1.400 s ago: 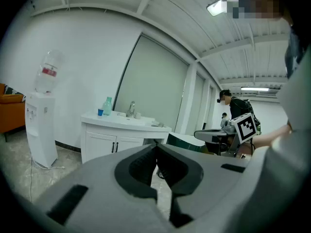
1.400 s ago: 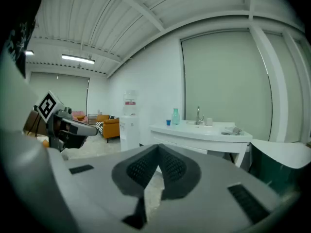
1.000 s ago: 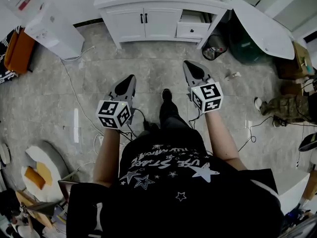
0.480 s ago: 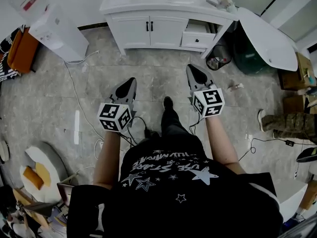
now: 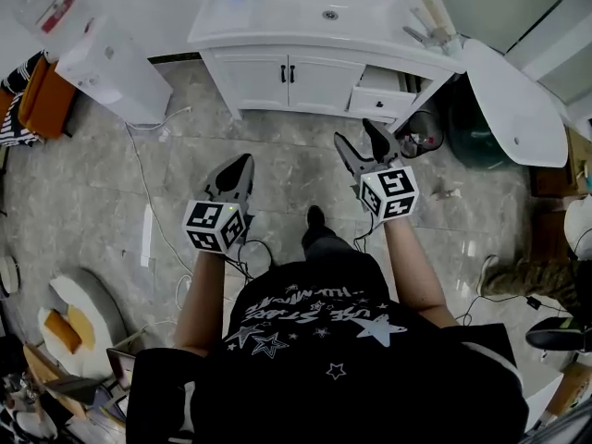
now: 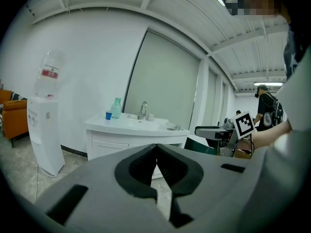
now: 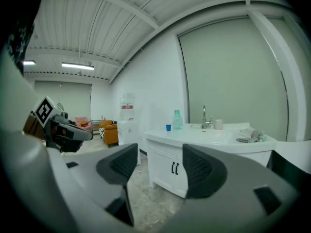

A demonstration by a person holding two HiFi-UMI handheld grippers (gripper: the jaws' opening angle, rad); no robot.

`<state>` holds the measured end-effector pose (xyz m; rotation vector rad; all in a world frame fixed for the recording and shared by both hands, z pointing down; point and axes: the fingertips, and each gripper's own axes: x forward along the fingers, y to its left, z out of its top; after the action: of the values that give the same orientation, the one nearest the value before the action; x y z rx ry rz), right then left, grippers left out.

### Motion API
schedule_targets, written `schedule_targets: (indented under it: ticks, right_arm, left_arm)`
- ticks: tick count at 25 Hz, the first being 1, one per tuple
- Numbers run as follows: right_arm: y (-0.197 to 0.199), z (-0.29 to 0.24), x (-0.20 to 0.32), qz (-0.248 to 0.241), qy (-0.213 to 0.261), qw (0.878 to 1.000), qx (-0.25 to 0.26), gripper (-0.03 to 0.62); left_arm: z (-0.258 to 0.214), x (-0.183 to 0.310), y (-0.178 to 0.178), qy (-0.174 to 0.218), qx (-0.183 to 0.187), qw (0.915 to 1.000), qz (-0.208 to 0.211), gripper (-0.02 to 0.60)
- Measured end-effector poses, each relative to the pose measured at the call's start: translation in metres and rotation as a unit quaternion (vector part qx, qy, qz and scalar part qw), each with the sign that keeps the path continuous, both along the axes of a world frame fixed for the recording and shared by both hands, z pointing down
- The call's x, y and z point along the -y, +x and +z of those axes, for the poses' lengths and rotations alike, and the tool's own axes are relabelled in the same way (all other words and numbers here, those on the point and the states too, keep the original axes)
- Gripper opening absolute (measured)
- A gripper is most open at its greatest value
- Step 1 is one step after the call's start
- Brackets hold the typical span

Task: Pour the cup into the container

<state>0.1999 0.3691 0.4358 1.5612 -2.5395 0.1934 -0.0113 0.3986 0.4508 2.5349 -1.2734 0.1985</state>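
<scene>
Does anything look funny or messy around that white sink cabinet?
Yes, one thing. The drawer on the right side of the white sink cabinet is pulled out and left open, while the two doors beside it are shut. Nothing looks spilled or broken.

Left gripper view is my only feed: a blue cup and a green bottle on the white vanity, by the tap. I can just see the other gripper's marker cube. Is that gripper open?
Observer: Yes. The right gripper has its jaws apart; they have just been opening, and nothing is between them.
Operator: The left gripper blocks most of the vanity front for me. Is anything sticking out there?
Observer: The head view shows a drawer pulled open at the vanity's right end.
</scene>
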Motion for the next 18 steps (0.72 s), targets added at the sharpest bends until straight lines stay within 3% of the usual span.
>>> schedule_targets:
  ticks: [8, 18]
  right_arm:
    - [0.005, -0.001, 0.105, -0.056, -0.013, 0.998, 0.028, 0.382]
    - [-0.003, 0.002, 0.188, -0.099, -0.015, 0.995, 0.023, 0.393]
  left_arm:
    - [-0.007, 0.081, 0.002, 0.004, 0.005, 0.9981, -0.061, 0.011]
    - [-0.013, 0.155, -0.005, 0.015, 0.004, 0.9941, -0.107, 0.011]
